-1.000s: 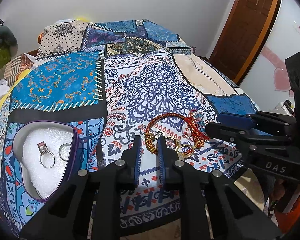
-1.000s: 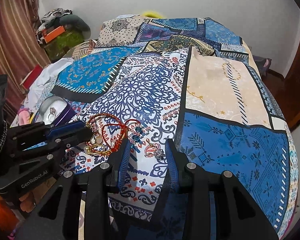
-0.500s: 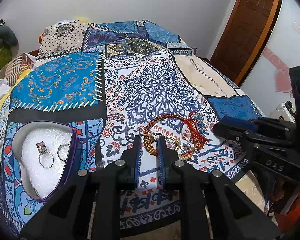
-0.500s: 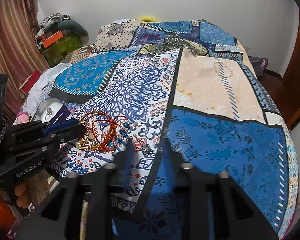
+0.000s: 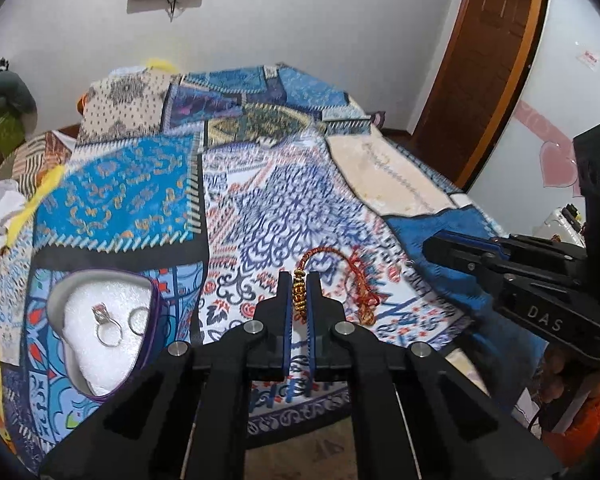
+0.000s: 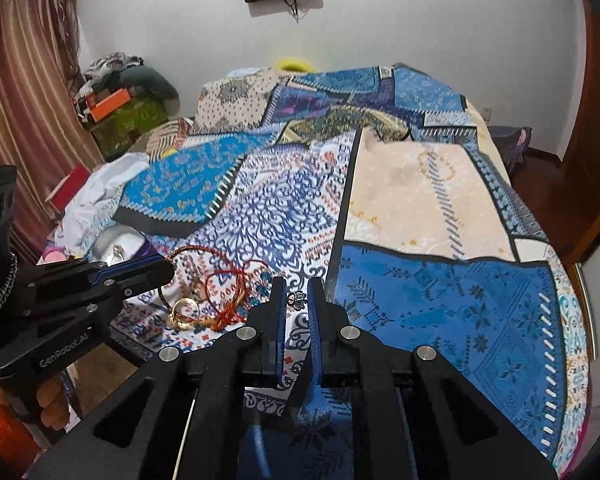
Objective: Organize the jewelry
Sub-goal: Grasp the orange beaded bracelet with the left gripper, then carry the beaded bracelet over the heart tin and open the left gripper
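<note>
So the left gripper (image 5: 299, 280) is clamped tight on the beaded gold part of the bracelet (image 5: 299, 296). Its red cord loops away from the tips toward the far right and trails down to the bedspread (image 5: 284, 200), where the rest of the jewelry tangle (image 6: 212, 300) sits, including a gold ring (image 6: 183, 312).

The right gripper (image 6: 297, 286) is squeezed nearly closed around a tiny dark earring (image 6: 296, 299) at its tips. It looks pinched, though it's too small to be sure.

Near left on the bed there's a heart-shaped box (image 5: 100, 320) with white foam. Two silver rings (image 5: 118, 322) sit in it, one with a pinkish stone.
</note>
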A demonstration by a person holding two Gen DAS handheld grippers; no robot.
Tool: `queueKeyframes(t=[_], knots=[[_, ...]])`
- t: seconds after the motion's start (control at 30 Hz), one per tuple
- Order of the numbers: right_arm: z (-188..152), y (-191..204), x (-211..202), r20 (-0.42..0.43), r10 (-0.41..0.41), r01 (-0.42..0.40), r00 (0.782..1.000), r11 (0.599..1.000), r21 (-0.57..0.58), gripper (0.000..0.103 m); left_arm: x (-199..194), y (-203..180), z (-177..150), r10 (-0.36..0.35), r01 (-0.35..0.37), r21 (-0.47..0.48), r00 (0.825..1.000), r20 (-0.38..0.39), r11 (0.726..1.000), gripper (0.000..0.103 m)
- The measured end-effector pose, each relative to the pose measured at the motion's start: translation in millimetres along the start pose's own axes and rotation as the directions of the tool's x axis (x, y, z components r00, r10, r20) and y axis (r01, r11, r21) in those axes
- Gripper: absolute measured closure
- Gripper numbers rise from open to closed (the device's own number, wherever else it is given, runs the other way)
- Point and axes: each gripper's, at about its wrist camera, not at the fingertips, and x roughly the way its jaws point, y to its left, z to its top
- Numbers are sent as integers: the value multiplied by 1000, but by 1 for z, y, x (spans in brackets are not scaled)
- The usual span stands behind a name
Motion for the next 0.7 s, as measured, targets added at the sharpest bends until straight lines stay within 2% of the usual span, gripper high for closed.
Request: queueKeyframes(t=[0.33, 0.7], knots=[[3, 8, -25, 58, 0, 0, 998, 1000, -3, 94, -40, -7, 9, 5, -6, 10, 996, 86, 1000, 99], [12, 12, -50, 114, -9, 11, 993, 1000, -9, 94, -75, 7, 10, 27, -23, -29, 987, 159, 999, 99]])
